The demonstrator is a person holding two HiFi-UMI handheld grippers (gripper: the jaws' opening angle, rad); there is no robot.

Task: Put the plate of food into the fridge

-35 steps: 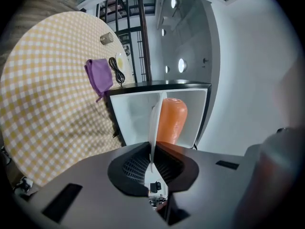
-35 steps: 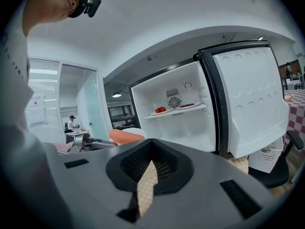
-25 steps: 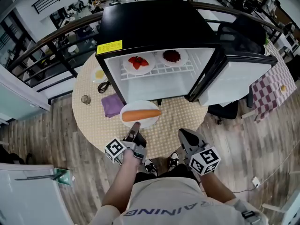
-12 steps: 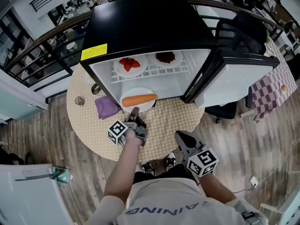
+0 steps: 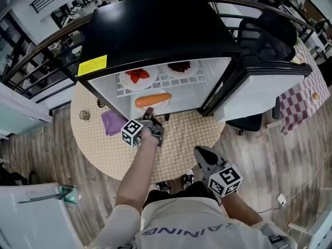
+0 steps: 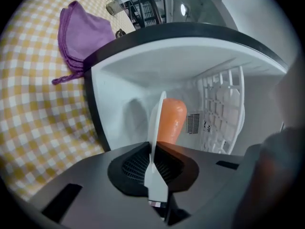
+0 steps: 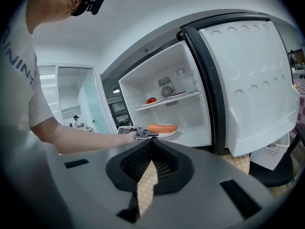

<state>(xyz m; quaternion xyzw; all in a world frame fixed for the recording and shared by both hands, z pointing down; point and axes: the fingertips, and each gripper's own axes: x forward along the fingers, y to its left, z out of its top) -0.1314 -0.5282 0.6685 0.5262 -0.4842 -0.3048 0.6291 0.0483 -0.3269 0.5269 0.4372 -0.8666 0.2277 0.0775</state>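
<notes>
A white plate (image 5: 157,104) carrying an orange carrot (image 5: 153,99) hangs just inside the lower compartment of the open black fridge (image 5: 155,30), below the wire shelf. My left gripper (image 5: 149,112) is shut on the plate's near rim, arm stretched forward. In the left gripper view the plate (image 6: 156,123) shows edge-on between the jaws of the left gripper (image 6: 155,173), with the carrot (image 6: 170,120) beyond it. The right gripper view shows the carrot (image 7: 162,127) at the fridge mouth. My right gripper (image 5: 199,151) hangs low near my body, shut and holding nothing.
On the wire shelf (image 5: 171,81) sit a plate of strawberries (image 5: 136,77) and a plate of dark food (image 5: 180,66). The fridge door (image 5: 259,87) stands open to the right. A purple cloth (image 5: 111,121) and a small glass (image 5: 83,115) lie on the round checked table (image 5: 104,149).
My left gripper has carried the plate forward from above the table edge into the fridge's lower compartment. The right gripper has barely moved.
</notes>
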